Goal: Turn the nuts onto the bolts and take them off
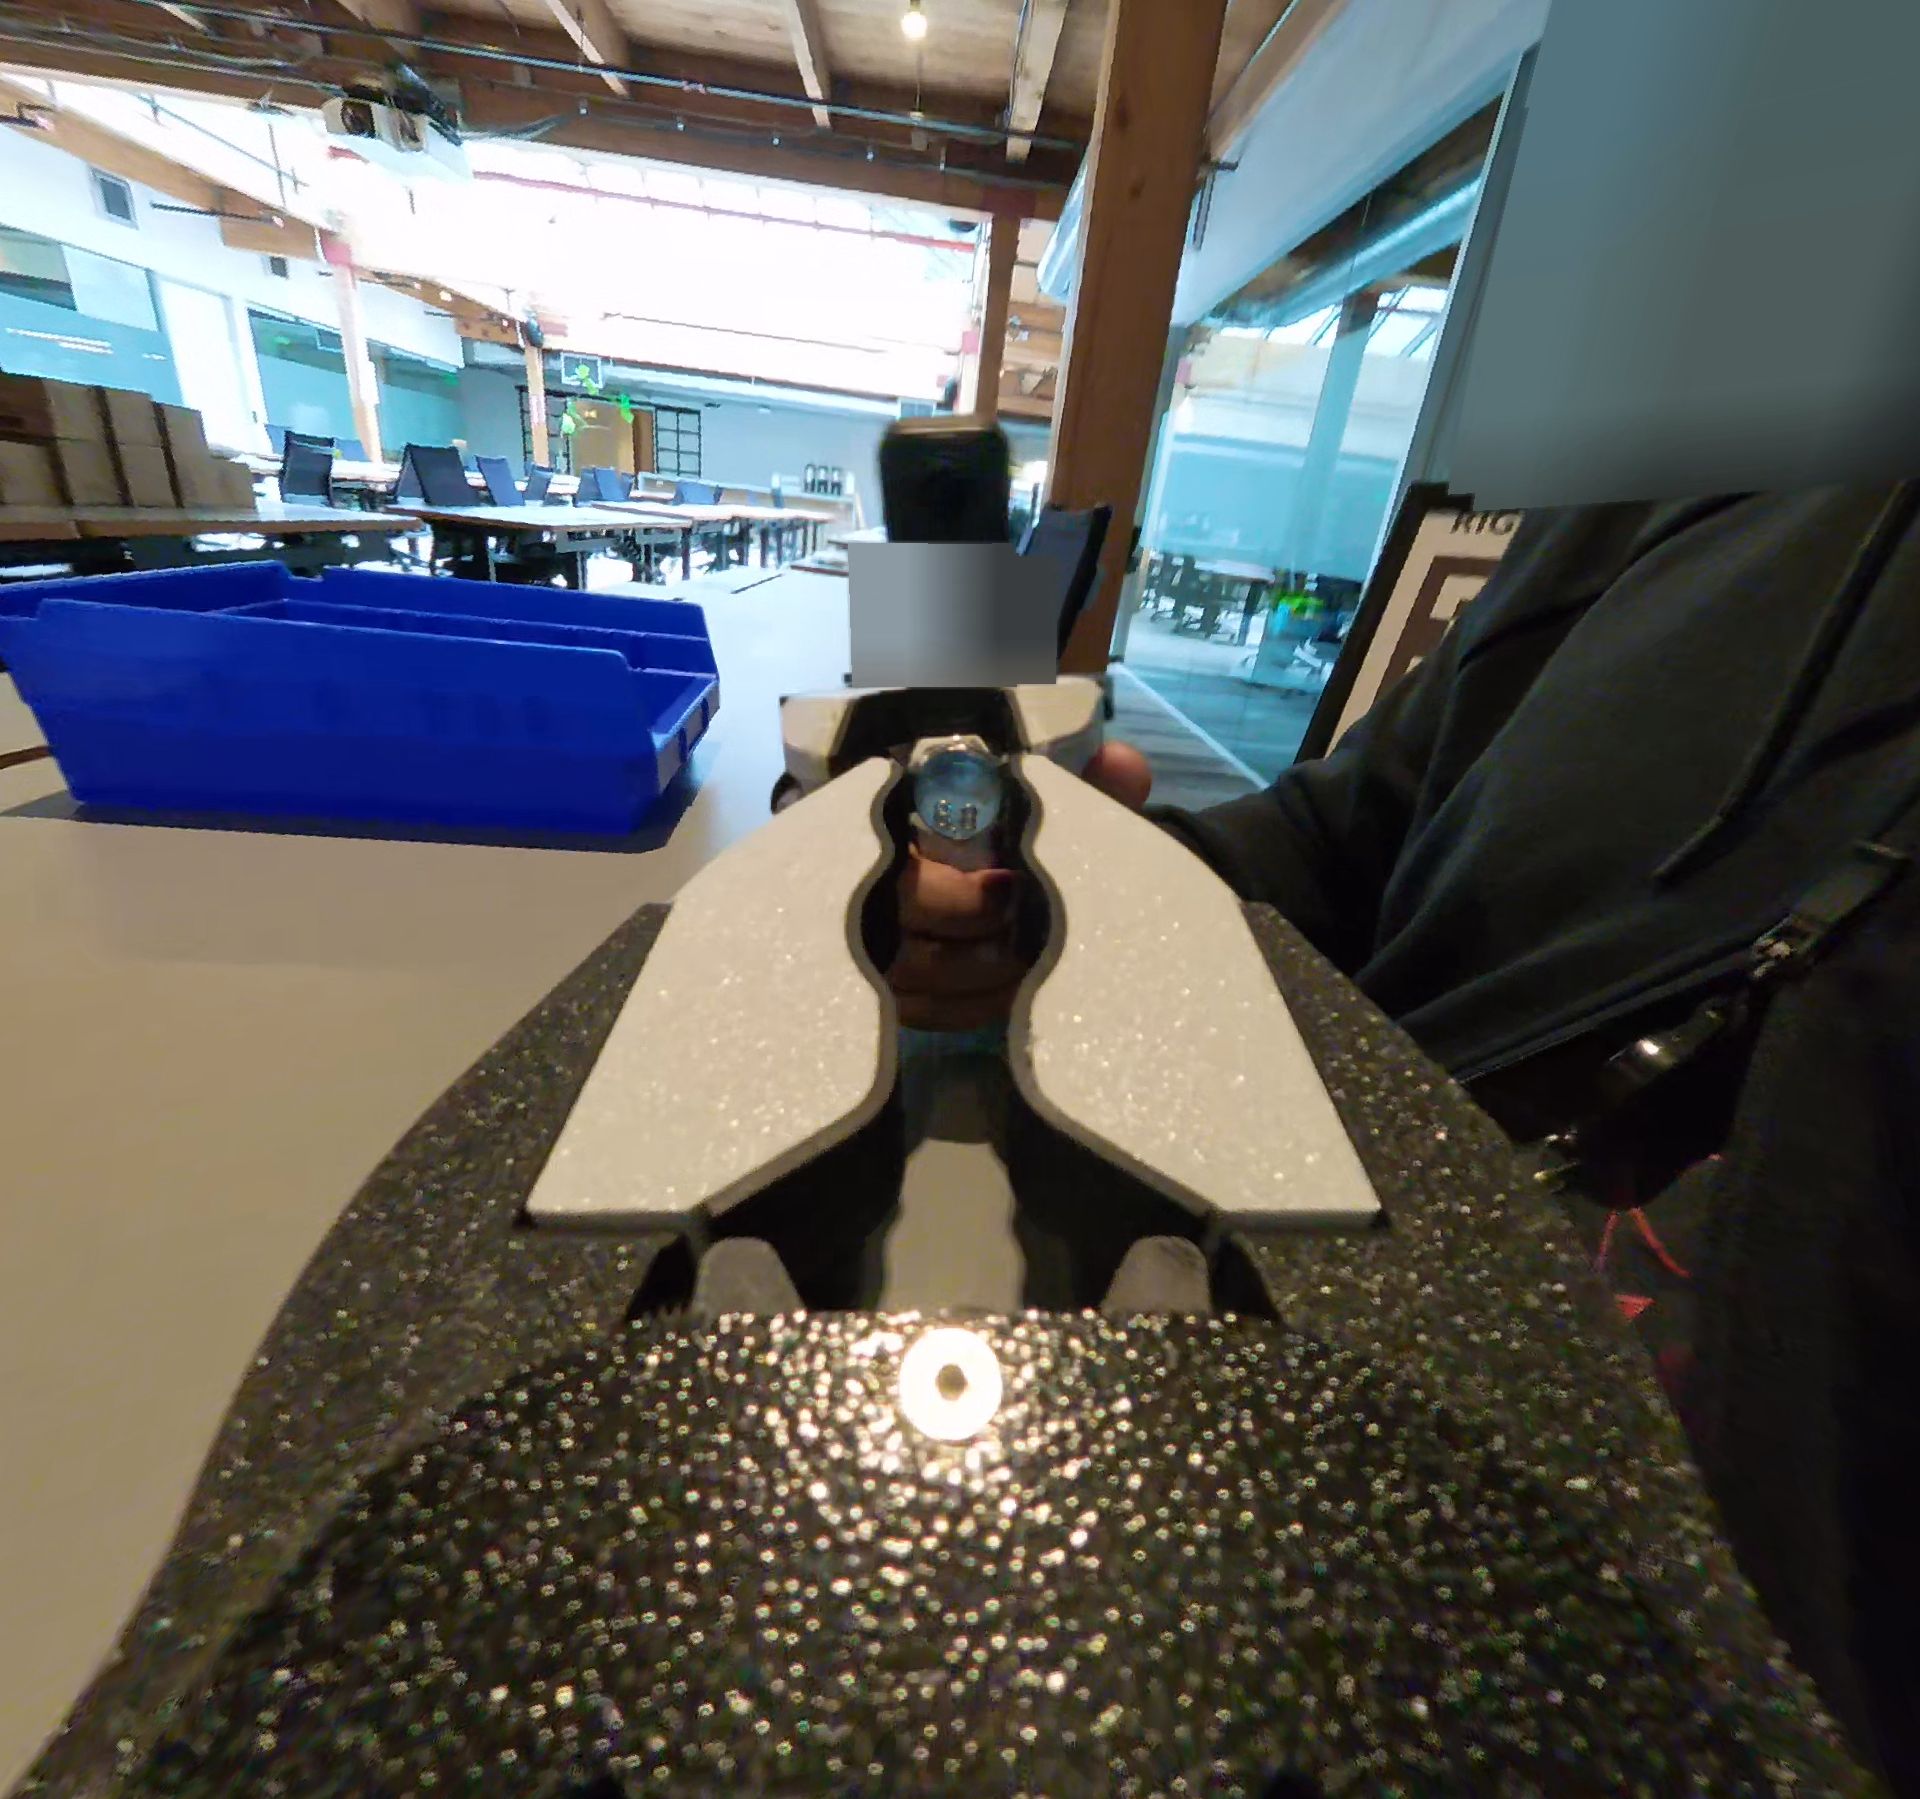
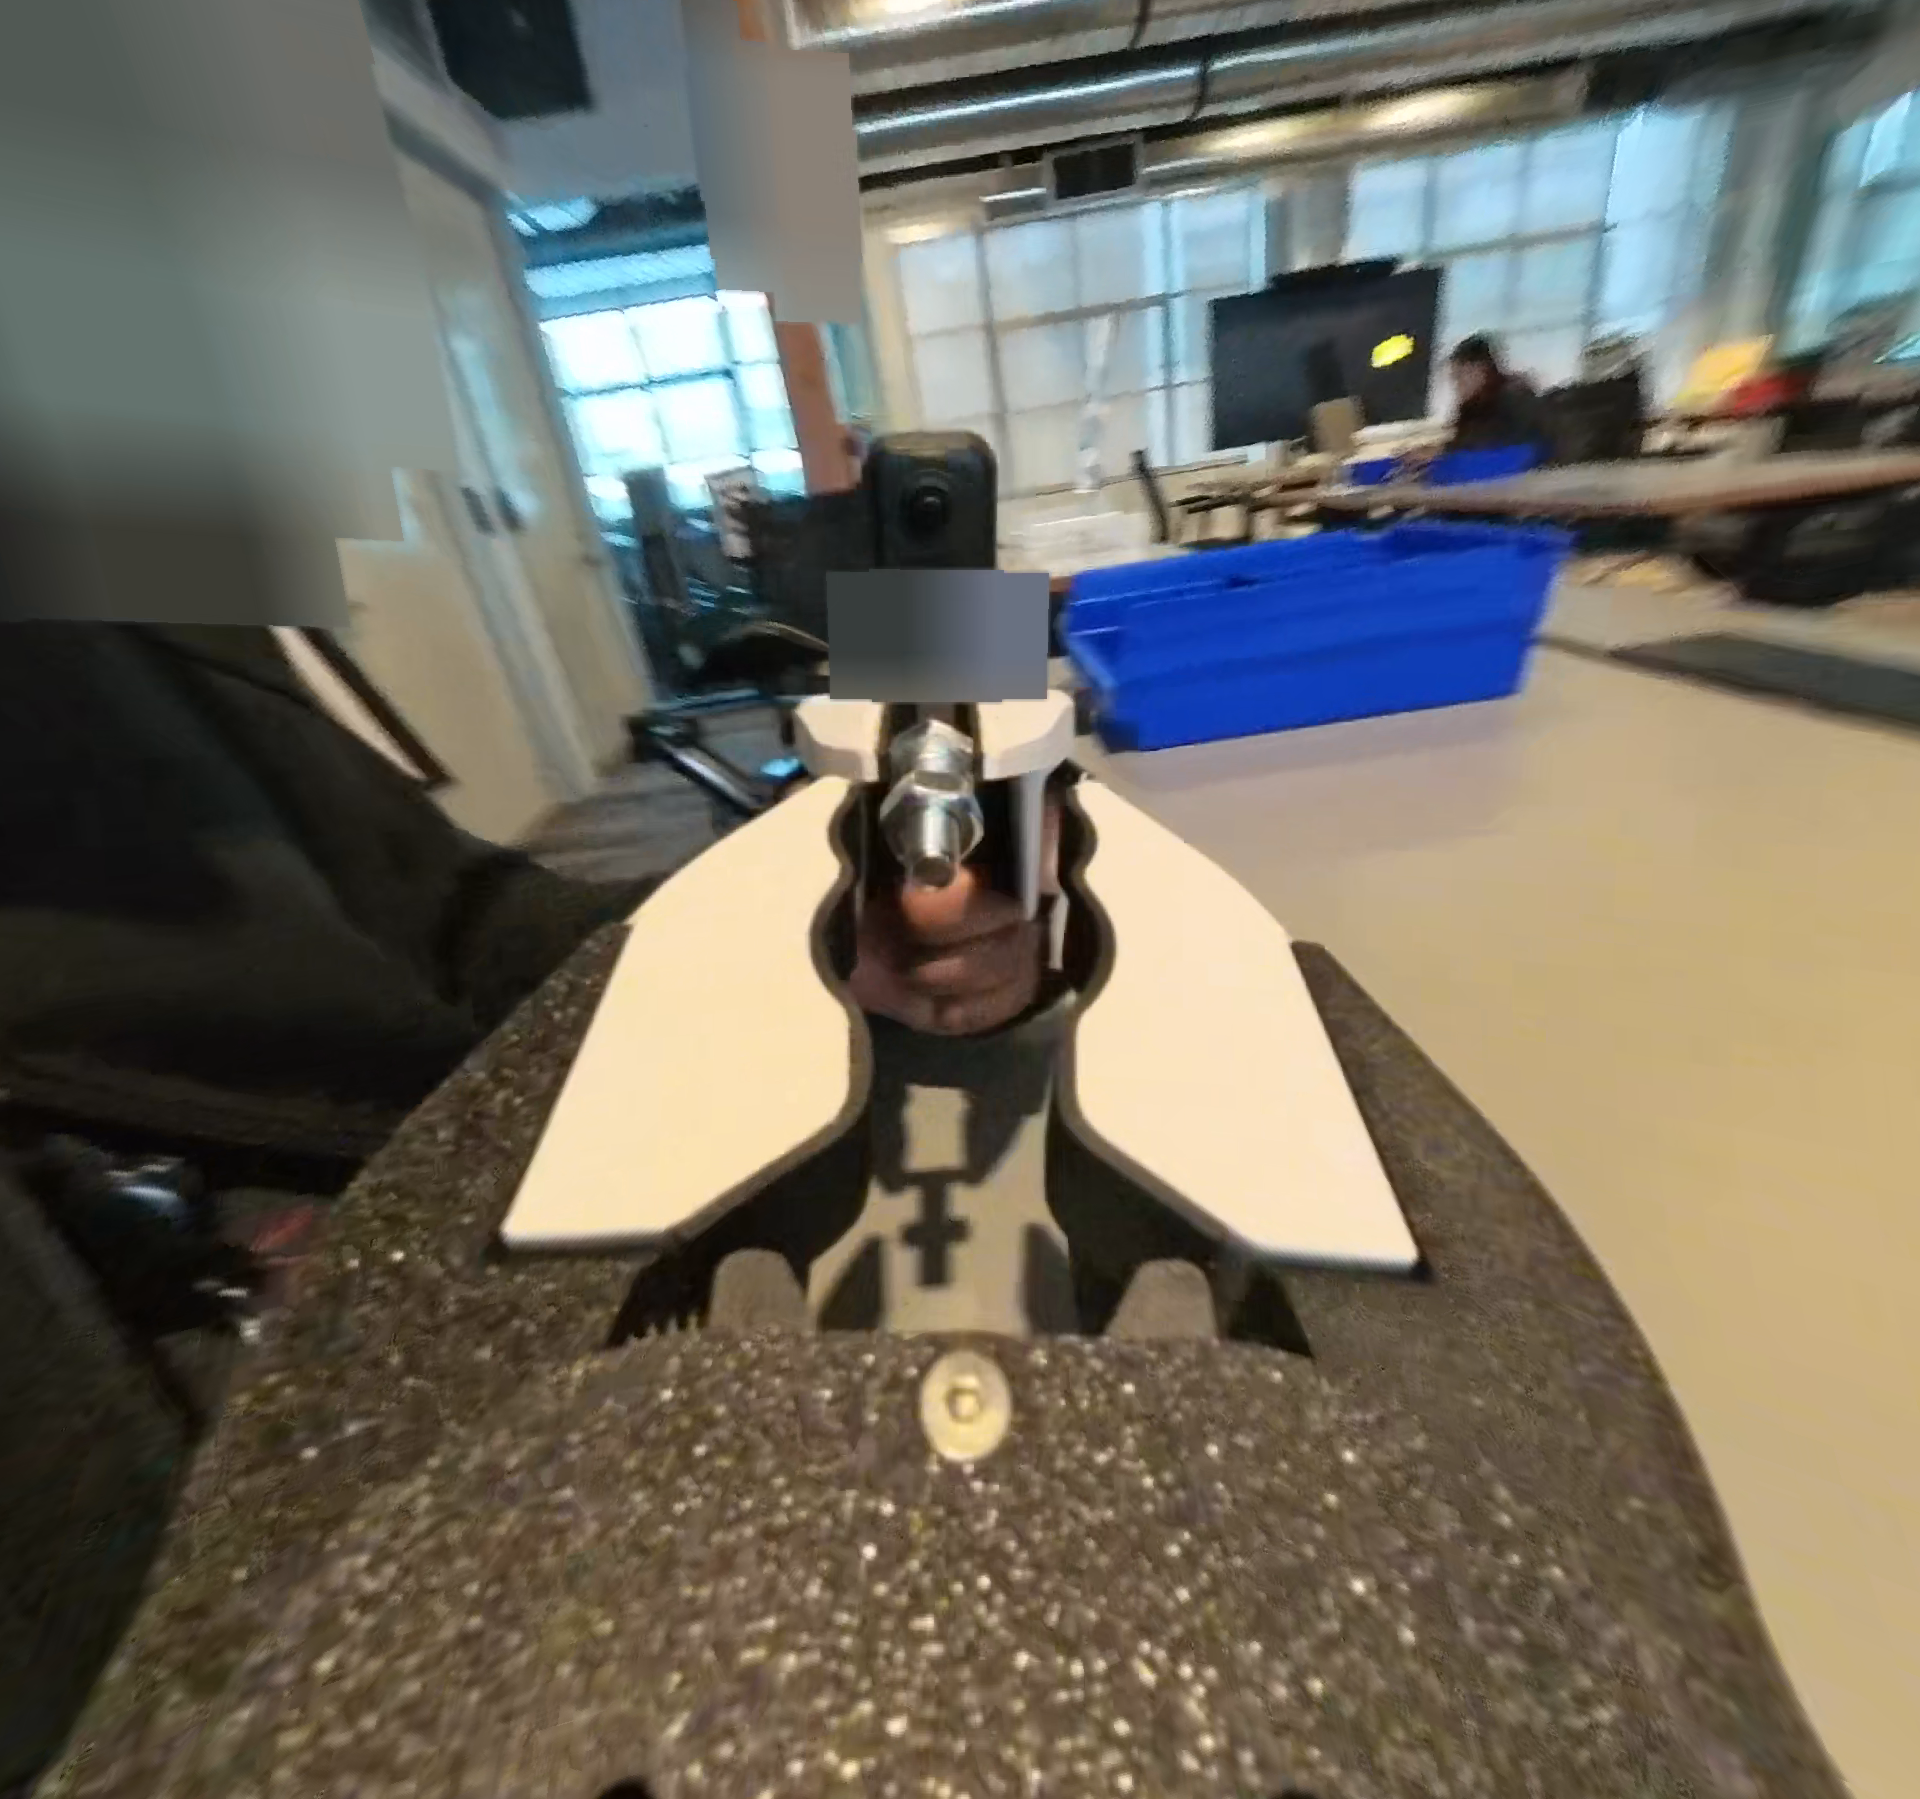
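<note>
The two grippers face each other above the table with a steel bolt between them. In the left wrist view the bolt's round head sits between my left gripper's fingertips, which are closed on it. In the right wrist view the bolt's threaded end carries two nuts, one behind the other. My right gripper stands around the front nut with a gap on each side. The left gripper's white fingers show beyond, the right gripper's in the left view. A thumb shows under the bolt.
A blue plastic bin stands on the pale table; it also shows in the right wrist view. The person's black sleeve and jacket are close beside the grippers. Office desks and chairs stand far behind. Only a small space, under 4 cm, lies between the two pairs of fingers.
</note>
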`<state>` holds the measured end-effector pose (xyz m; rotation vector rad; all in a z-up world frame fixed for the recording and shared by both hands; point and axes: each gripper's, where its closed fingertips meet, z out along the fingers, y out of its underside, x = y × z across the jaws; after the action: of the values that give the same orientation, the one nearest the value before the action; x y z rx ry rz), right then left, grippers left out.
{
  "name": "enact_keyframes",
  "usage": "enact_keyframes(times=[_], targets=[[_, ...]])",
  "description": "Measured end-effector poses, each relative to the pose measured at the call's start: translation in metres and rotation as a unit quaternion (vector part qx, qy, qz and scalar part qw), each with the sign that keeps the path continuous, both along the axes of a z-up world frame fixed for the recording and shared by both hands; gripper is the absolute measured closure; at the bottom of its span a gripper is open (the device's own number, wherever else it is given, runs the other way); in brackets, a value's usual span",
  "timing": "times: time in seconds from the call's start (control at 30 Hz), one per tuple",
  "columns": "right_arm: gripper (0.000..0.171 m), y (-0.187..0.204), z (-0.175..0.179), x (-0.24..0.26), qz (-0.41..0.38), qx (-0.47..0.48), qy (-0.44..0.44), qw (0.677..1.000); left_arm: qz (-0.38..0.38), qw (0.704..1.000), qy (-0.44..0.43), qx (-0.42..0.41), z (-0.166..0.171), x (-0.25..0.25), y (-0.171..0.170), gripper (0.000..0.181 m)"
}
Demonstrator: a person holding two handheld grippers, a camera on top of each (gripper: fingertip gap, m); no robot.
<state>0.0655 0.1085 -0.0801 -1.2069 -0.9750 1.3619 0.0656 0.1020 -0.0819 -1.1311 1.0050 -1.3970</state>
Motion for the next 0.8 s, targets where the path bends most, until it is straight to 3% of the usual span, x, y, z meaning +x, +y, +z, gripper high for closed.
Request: enact_keyframes(times=[0.1, 0.23, 0.47, 0.6, 0.7, 0.8], targets=[[0.132, 0.003, 0.001, 0.001, -0.087, 0.11, -0.036, 0.989, -0.02, 0.999, -0.022, -0.032, 0.003, -0.004, 0.001, 0.165], [0.136, -0.002, -0.004, -0.005, -0.147, 0.226, -0.086, 0.959, -0.044, 0.996, -0.043, -0.065, 0.004, -0.006, 0.002, 0.165], [0.142, -0.002, -0.008, -0.008, -0.166, 0.258, -0.105, 0.946, -0.059, 0.996, -0.027, -0.068, 0.0, -0.002, -0.002, 0.165], [0.149, -0.005, -0.011, -0.008, -0.124, 0.213, -0.098, 0.964, -0.034, 0.999, -0.003, -0.031, -0.002, 0.001, -0.002, 0.165], [0.153, -0.007, -0.013, -0.008, -0.033, 0.079, -0.063, 0.994, -0.002, 1.0, 0.018, 0.008, -0.005, 0.003, -0.001, 0.165], [0.153, -0.009, -0.009, -0.005, 0.078, -0.076, -0.003, 0.994, 0.012, 0.999, 0.028, 0.022, -0.006, 0.004, 0.0, 0.165]])
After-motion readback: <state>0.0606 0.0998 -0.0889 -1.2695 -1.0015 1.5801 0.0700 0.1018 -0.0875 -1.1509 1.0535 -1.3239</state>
